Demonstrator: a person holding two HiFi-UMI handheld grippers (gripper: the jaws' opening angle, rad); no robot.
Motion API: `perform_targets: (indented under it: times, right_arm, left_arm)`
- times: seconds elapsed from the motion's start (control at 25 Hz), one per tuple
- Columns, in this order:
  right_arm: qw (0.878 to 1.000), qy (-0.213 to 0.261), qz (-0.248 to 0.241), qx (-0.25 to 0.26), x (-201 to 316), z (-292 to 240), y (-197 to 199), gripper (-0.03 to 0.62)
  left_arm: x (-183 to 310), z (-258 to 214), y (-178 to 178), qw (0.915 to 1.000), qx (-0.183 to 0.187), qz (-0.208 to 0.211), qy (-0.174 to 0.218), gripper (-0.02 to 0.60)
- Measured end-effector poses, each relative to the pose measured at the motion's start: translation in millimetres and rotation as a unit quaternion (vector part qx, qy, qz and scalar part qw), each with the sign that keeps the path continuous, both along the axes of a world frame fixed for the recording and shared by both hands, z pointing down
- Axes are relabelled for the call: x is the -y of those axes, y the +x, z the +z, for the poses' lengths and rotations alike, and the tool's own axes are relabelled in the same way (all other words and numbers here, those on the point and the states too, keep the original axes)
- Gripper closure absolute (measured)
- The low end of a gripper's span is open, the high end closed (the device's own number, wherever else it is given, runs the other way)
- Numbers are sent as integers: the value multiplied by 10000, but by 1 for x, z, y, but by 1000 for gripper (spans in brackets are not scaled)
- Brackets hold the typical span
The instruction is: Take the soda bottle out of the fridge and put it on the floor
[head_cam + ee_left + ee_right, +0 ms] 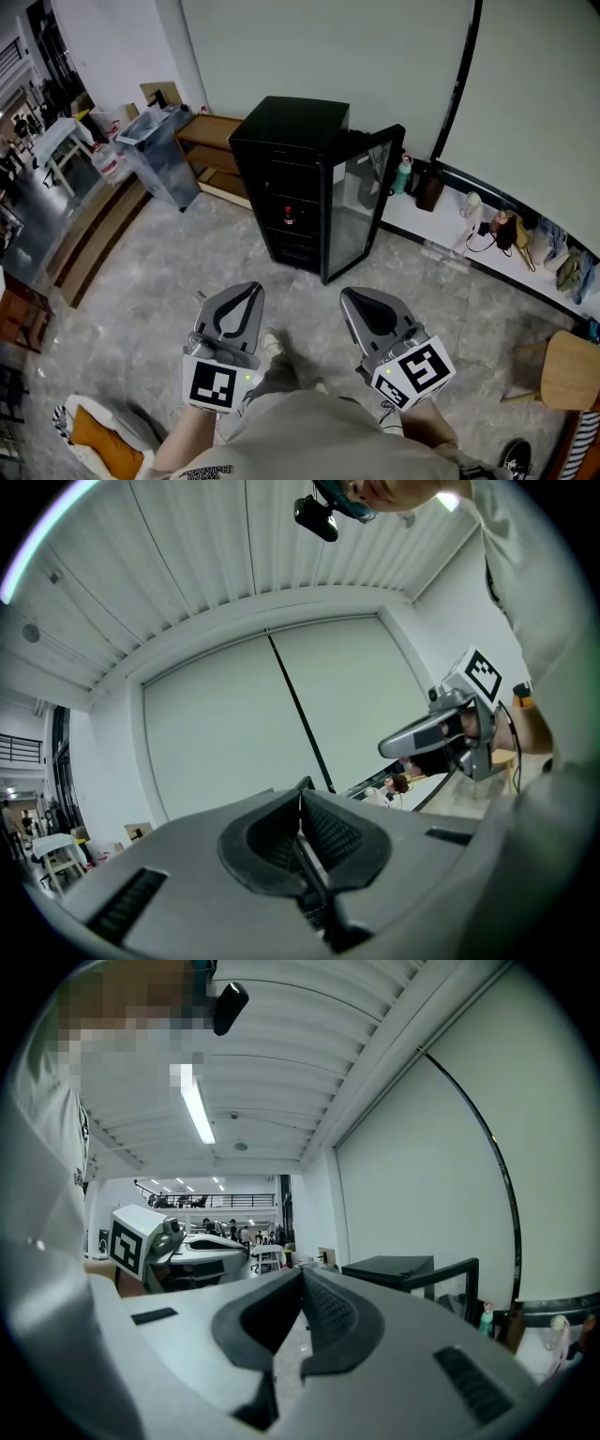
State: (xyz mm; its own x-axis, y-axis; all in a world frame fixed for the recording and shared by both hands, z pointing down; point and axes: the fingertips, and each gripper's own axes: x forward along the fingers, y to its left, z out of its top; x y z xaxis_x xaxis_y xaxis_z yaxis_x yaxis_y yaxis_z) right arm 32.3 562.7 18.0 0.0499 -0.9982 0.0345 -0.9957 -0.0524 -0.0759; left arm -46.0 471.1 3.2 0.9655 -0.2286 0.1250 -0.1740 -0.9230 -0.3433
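A black fridge [291, 173] stands on the grey floor ahead, its glass door [361, 202] swung open to the right. Inside, on a shelf, a small dark soda bottle [288, 217] with a red label is just visible. My left gripper [247, 292] and right gripper [353, 298] are held side by side close to the person's body, well short of the fridge, both pointing toward it. Each is shut with nothing between the pads. In the right gripper view the right gripper [302, 1274] points up past the fridge [389, 1269]. The left gripper [300, 797] also tilts up toward the wall.
A clear plastic bin [157, 150] and a low wooden shelf [217, 148] stand left of the fridge. Right of it, a white ledge [441, 230] carries a green bottle [403, 174] and several small items. A wooden stool [568, 370] is at the right edge.
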Motion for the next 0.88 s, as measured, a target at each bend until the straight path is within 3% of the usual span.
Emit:
perform_targets:
  times: [0.4,0.88]
  right_arm:
    - [9986,-418,61,-307,47,21,10,599]
    - [9965,-737,-65,-390,163,37,44,597]
  left_arm:
    - [46,18,12,9996,-73,-43,-252,574]
    - [159,29,45,9991,-4,-106,-412,574]
